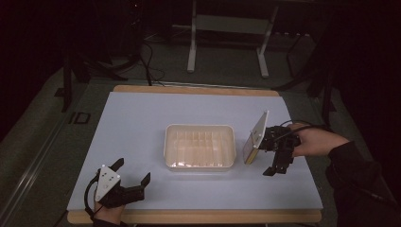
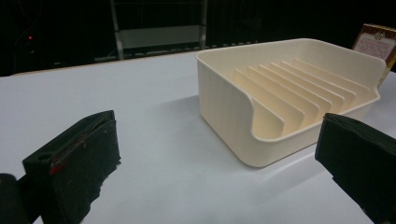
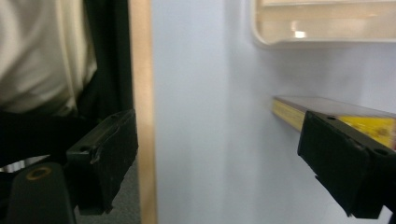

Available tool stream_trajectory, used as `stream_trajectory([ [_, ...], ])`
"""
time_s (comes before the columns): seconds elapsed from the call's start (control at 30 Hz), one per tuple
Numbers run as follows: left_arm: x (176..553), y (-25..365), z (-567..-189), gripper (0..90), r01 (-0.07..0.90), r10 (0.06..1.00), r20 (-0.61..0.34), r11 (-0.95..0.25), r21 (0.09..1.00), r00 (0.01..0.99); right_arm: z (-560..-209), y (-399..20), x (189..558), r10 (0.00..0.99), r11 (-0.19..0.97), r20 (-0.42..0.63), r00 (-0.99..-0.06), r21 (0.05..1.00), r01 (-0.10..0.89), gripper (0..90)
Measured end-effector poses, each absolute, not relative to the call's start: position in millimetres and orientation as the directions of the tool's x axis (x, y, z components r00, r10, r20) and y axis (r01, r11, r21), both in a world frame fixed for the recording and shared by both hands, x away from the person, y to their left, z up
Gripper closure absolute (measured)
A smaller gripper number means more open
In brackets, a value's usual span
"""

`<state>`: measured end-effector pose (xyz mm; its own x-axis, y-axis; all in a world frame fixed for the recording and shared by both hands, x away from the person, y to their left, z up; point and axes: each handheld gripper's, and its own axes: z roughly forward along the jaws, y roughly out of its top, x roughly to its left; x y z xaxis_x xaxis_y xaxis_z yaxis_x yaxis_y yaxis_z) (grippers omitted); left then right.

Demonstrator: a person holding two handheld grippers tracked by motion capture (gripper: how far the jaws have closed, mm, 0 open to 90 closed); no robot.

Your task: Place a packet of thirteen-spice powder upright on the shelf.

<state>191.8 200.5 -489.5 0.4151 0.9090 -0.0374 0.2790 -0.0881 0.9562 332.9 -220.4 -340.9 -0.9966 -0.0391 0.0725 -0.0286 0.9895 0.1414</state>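
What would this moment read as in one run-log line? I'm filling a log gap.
left claw: open, empty | right claw: open, beside box | box: on edge, right of tray | tray: empty

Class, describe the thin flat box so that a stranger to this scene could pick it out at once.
Start at the white mat covering the table, then find the cream slotted tray at its middle. Just right of the tray, by the right gripper, stands the flat box: tilted on edge, the one thin upright thing there.
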Motion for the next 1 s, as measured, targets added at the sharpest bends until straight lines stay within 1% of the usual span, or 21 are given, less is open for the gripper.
stream_trajectory([
  [0.07,192,201,-489,0.0,0.278,0.908,-0.037,-0.088,0.956,0.416,-340,-220,335,-0.041,0.99,0.06,-0.997,0.139,-0.032,12.3],
  [0.1,192,201,-489,0.0,0.278,0.908,-0.037,-0.089,0.956,0.417,-340,-220,338,-0.034,0.991,0.028,-0.999,0.127,-0.031,13.4],
  [0.17,192,201,-489,0.0,0.278,0.908,-0.038,-0.087,0.957,0.417,-340,-219,343,-0.014,0.994,0.044,-0.999,0.107,-0.009,13.2],
  [0.3,192,200,-490,0.0,0.279,0.907,-0.041,-0.085,0.956,0.419,-341,-218,350,-0.02,0.993,-0.014,-1.0,0.117,-0.022,13.1],
  [0.47,192,200,-489,0.0,0.28,0.906,-0.043,-0.084,0.956,0.421,-347,-217,361,-0.014,0.993,-0.046,-0.999,0.115,-0.019,13.1],
  [0.5,192,200,-490,0.0,0.28,0.907,-0.044,-0.084,0.956,0.42,-348,-217,363,-0.017,0.993,-0.065,-0.998,0.113,-0.025,13.1],
  [0.77,192,200,-490,0.0,0.283,0.907,-0.045,-0.083,0.955,0.419,-357,-222,383,-0.001,0.995,-0.086,-0.996,0.104,-0.01,13.5],
  [1.0,192,201,-490,0.0,0.284,0.908,-0.049,-0.078,0.955,0.415,-367,-227,401,0.032,0.994,-0.068,-0.997,0.105,0.025,13.6],
])
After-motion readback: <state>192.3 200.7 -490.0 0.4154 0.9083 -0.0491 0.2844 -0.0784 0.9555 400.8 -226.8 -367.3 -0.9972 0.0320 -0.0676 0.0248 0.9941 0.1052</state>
